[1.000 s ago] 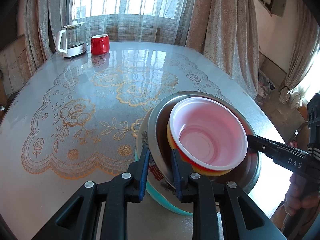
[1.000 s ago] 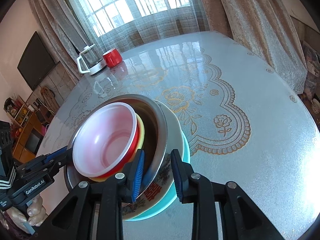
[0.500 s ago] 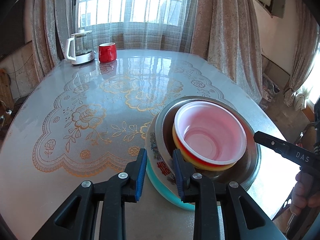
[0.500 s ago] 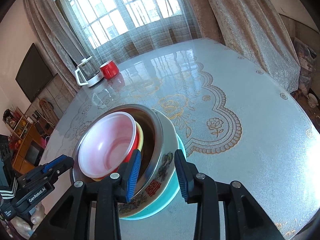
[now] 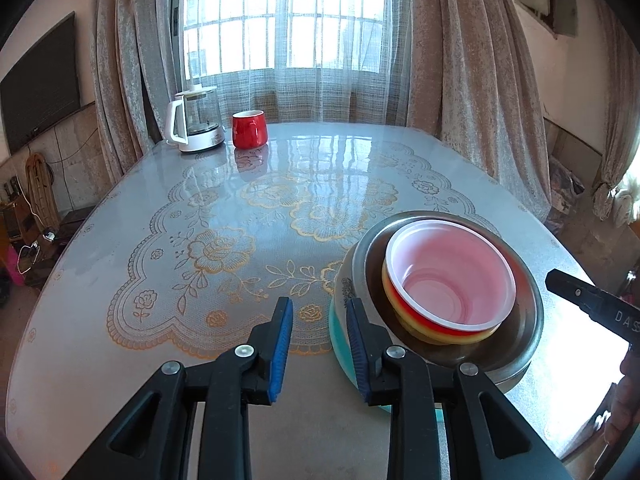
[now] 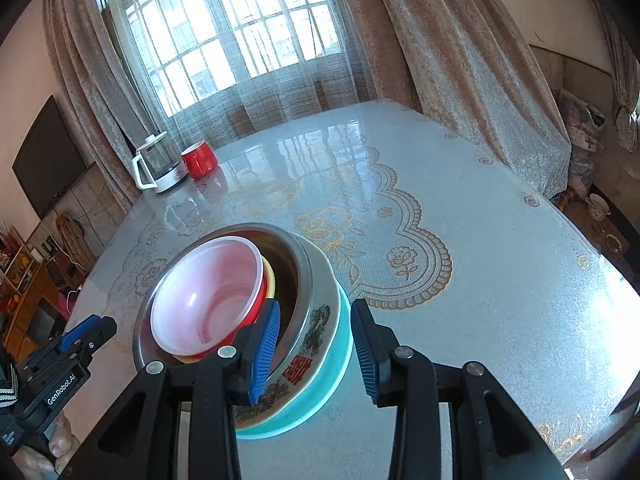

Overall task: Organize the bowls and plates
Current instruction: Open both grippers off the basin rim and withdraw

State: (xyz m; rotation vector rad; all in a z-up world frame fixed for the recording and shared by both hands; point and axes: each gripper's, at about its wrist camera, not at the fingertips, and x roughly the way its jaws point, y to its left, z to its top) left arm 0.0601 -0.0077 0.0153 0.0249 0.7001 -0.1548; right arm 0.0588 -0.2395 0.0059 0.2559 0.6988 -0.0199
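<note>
At the near edge of the table (image 5: pixel 120 360), seen from the left wrist camera, the left gripper (image 5: pixel 318 350) stands with its blue-padded jaws a modest gap apart; they have just been opening, with bare tabletop between them, and the right-hand pad sits just beside the outer wall of the nested stack at about four o'clock. From the right wrist camera, the right gripper (image 6: pixel 316 354) has also just been opening; its jaws straddle the stack's near rim, one pad inside the steel bowl (image 6: pixel 304 264) and the other outside the teal bowl (image 6: pixel 338 364), with no clear pressing on either, so it grips nothing. The stack sits on the table near its front edge: the teal bowl at the bottom, a white bowl with painted decoration and a red character (image 6: pixel 308 344) in it, then the steel bowl, then a yellow bowl (image 5: pixel 440 334), a red bowl (image 5: pixel 424 320) and a pale pink bowl (image 5: pixel 452 276) on top. All mouths face upward; the pink, red and yellow bowls sit tilted and off-centre inside the steel one. Being round, the stack has no long axis. Farther off, around eleven o'clock, a glass kettle (image 5: pixel 196 120) and a red mug (image 5: pixel 250 129) stand side by side before curtains (image 5: pixel 472 80).
</note>
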